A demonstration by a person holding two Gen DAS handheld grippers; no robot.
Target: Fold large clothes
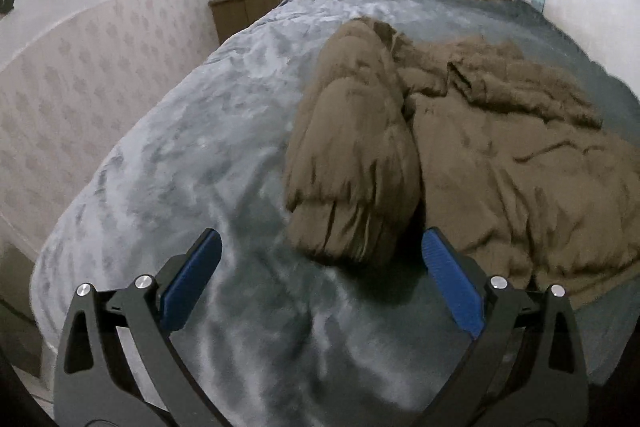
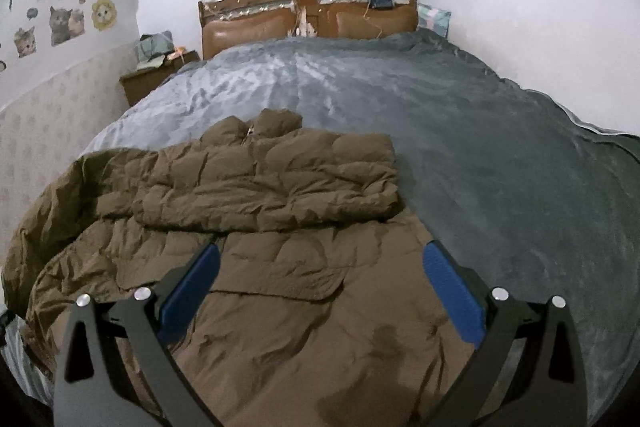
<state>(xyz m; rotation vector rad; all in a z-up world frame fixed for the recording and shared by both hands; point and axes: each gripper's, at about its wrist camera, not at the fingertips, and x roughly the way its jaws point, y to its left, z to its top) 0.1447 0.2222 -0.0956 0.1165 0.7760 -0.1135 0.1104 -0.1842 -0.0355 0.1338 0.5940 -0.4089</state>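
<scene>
Jacket (image 2: 280,267), brown and quilted, lies spread on the bed (image 2: 480,155) over a grey blanket. Left gripper (image 1: 322,247): jaws wide apart, holding nothing, hanging above the blanket. One sleeve (image 1: 352,155) is bunched up just ahead of it, between the blue pads (image 1: 452,287), cuff end nearest; it looks blurred. Rest of the jacket spreads off to the right of this gripper. Right gripper (image 2: 322,255): also spread wide and empty, poised over the jacket body, which fills the space under and between its fingers. Other sleeve (image 2: 272,187) is folded across the chest just ahead of it. Headboard (image 2: 308,15) stands far ahead of both, nightstand (image 2: 156,75) ahead and left.
</scene>
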